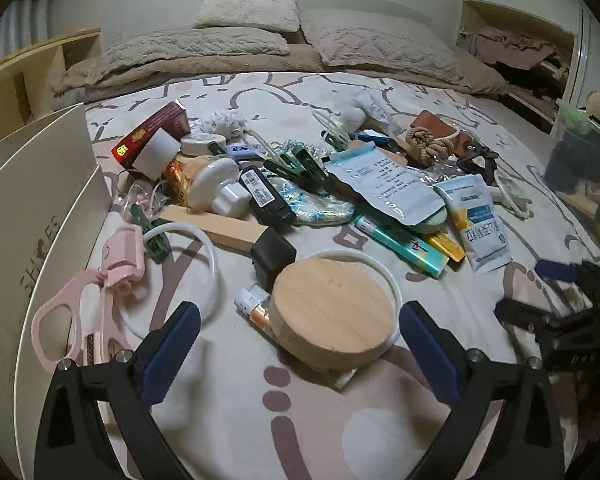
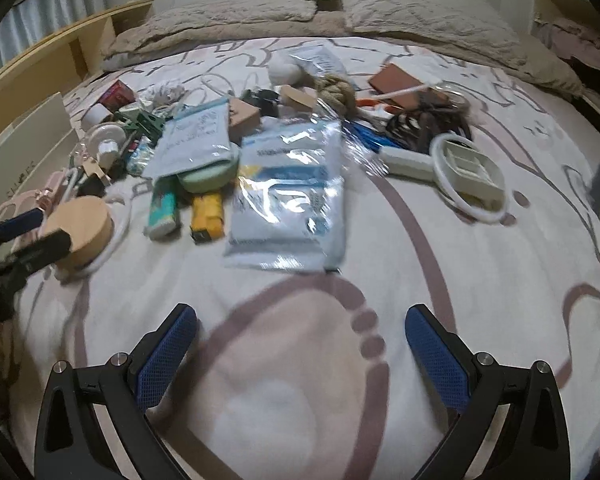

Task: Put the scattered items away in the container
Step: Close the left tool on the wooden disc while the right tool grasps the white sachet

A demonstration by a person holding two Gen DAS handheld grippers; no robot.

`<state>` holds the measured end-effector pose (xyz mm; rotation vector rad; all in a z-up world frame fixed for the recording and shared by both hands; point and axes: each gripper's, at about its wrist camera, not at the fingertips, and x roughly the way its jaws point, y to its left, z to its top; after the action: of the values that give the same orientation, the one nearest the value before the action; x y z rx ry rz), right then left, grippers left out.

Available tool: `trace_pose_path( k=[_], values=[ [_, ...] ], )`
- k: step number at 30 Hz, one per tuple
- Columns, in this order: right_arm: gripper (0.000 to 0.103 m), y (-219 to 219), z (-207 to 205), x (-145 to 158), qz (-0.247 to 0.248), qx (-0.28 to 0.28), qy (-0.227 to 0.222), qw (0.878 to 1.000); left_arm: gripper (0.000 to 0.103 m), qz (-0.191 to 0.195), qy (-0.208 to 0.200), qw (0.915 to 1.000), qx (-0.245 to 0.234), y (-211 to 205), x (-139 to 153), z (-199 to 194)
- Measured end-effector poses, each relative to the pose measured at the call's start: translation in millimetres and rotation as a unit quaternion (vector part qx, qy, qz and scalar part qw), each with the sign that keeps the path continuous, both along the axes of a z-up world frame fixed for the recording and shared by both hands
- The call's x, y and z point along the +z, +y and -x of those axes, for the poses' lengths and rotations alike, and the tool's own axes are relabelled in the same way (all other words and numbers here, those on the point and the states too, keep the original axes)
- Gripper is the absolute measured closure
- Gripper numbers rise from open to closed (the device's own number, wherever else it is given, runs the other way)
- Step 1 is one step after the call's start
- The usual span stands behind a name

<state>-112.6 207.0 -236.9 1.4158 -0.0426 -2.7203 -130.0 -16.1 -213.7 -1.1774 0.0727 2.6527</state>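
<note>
a: what's the biggest thing here?
b: one bed (image 1: 220,420) with a pink-patterned white cover. three beige pillows lie at its head, and one cream container (image 1: 40,208) with dividers stands at its left edge.
a: and the scattered items?
b: all on the bed, heaped across the middle. one clear pack of blue-printed packets (image 2: 288,196), one foil pouch (image 1: 384,184), one round wooden block (image 1: 332,316) with a thin white ring (image 1: 392,284) around it, a second white ring (image 1: 204,248) just to its left, and one pink scissor-like tool (image 1: 80,300) beside the container. i count at least three green clips (image 1: 300,164), though the pile hides some.
a: smaller?
b: one red box (image 1: 152,132), one black plug (image 1: 272,256), one green tube (image 1: 400,246), one yellow tube (image 2: 207,214).
a: the grippers?
b: two. the left gripper (image 1: 300,332) has its jaws wide, near the wooden block without touching it. the right gripper (image 2: 300,336) has its jaws wide too, over bare cover, nothing between them.
</note>
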Motion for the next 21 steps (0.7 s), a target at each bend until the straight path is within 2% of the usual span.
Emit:
trace_pose_path(
  k=[4,12,14,16,20,21],
  values=[
    [0.000,4.6,18.7,6.1,0.019,-0.010,-0.010,1.000,0.002,0.011,-0.006,0.9998,-0.016,4.6,-3.7,2.8],
    [0.000,10.4,50.8,0.4,0.027,-0.035,-0.013,0.999,0.002,0.015,-0.016,0.9995,-0.022,6.6,-10.7,6.5],
    [0.001,8.9,52.4,-3.9,0.017,-0.036,-0.004,0.999,0.002,0.015,-0.016,0.9995,-0.021,6.0,-10.5,6.7],
    [0.007,6.8,50.6,-5.9,0.004,-0.038,0.008,0.999,0.002,0.018,-0.011,0.9995,-0.022,6.4,-9.0,5.8],
    [0.035,-4.3,42.3,-2.0,-0.010,-0.012,0.036,0.999,0.002,0.032,0.003,0.9990,-0.032,11.9,-5.2,5.5],
    [0.039,-7.3,41.2,-1.9,-0.014,-0.006,0.039,0.999,0.002,0.036,0.004,0.9987,-0.035,13.5,-4.9,6.3]
  ],
)
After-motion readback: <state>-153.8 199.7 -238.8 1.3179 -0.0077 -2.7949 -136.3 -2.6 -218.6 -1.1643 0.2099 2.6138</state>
